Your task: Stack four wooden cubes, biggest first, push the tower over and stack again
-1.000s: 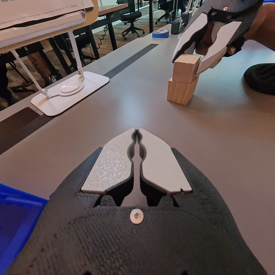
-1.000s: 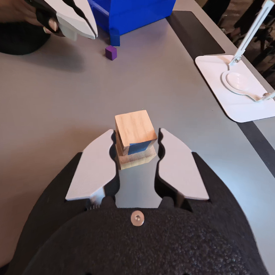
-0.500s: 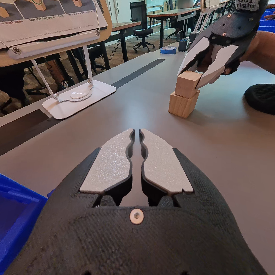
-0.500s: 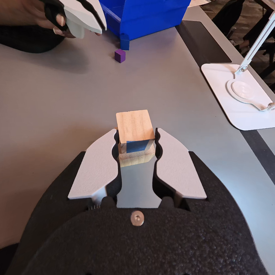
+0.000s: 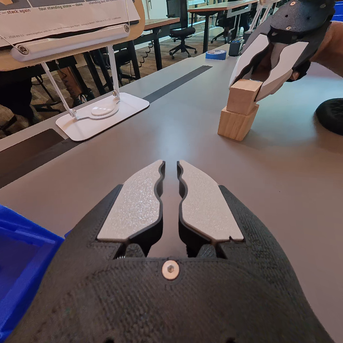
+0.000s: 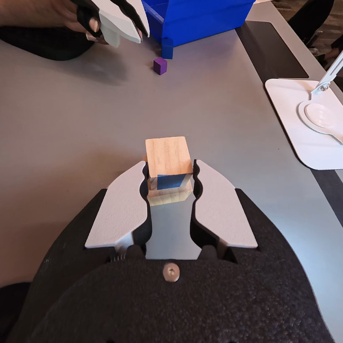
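Note:
Two wooden cubes stand stacked on the grey table (image 5: 130,167). The bigger cube (image 5: 235,124) is at the bottom and the smaller cube (image 5: 241,98) sits on it, turned a little. My right gripper (image 6: 169,163) is shut on the smaller cube (image 6: 167,154), one pad against each side; its near face carries a blue patch (image 6: 170,181). The bigger cube (image 6: 170,198) shows beneath it. My left gripper (image 5: 170,163) is slightly open and empty, low over bare table, left of the stack. A small purple cube (image 6: 160,65) lies near the blue bin.
A blue bin (image 6: 200,22) stands at the far side, also by my left gripper (image 5: 18,250). A white stand base (image 5: 102,118) sits at the table's edge. A black round pad (image 5: 330,117) lies beyond the stack. A blue tape roll (image 5: 216,53) lies far off. Left tips and right tips are each some 30 cm from the white stand base (image 5: 102,118). It turns up in the right wrist view (image 6: 297,109) as well.
My right gripper's fingers closed in onto the smaller cube and turned it squarer on the bigger one. My left gripper's jaws went from shut to slightly apart.

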The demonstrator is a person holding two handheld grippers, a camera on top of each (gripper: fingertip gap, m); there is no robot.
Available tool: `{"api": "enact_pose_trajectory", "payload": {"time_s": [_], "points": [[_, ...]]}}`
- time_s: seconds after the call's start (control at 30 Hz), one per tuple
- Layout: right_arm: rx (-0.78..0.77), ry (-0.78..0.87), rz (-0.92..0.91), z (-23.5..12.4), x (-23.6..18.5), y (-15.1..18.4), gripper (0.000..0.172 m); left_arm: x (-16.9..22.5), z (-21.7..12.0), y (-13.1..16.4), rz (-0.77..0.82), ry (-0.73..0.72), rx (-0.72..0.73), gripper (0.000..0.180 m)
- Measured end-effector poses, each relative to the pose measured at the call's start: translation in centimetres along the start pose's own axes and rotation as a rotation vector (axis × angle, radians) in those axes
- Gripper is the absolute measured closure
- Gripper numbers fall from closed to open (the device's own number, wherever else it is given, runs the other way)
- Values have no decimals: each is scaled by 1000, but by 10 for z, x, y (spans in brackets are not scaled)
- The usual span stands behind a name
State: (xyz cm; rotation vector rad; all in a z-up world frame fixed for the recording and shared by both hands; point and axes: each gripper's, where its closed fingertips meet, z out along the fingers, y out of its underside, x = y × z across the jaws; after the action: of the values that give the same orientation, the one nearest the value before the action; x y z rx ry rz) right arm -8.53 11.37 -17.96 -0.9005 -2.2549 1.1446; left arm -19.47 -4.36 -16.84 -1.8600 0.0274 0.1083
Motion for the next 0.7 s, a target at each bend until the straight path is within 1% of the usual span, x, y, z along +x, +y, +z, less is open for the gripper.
{"api": "enact_pose_trajectory", "payload": {"time_s": [0.3, 0.43, 0.53, 0.63, 0.7], "points": [[-24, -61, -21, 2, 0, 2, 124, -7, 0, 2, 3, -29, -6, 167], [6, -43, 5, -2, 2, -1, 112, -15, -2, 1, 10, -56, -3, 167], [-8, -11, 26, -11, 3, 2, 100, -22, -7, -3, 15, -78, 11, 167], [-60, 3, 33, -7, -1, 17, 97, -31, -13, -6, 20, -103, 22, 167], [-85, 9, 47, 1, -2, 26, 99, -37, -16, -5, 24, -117, 21, 167]]}}
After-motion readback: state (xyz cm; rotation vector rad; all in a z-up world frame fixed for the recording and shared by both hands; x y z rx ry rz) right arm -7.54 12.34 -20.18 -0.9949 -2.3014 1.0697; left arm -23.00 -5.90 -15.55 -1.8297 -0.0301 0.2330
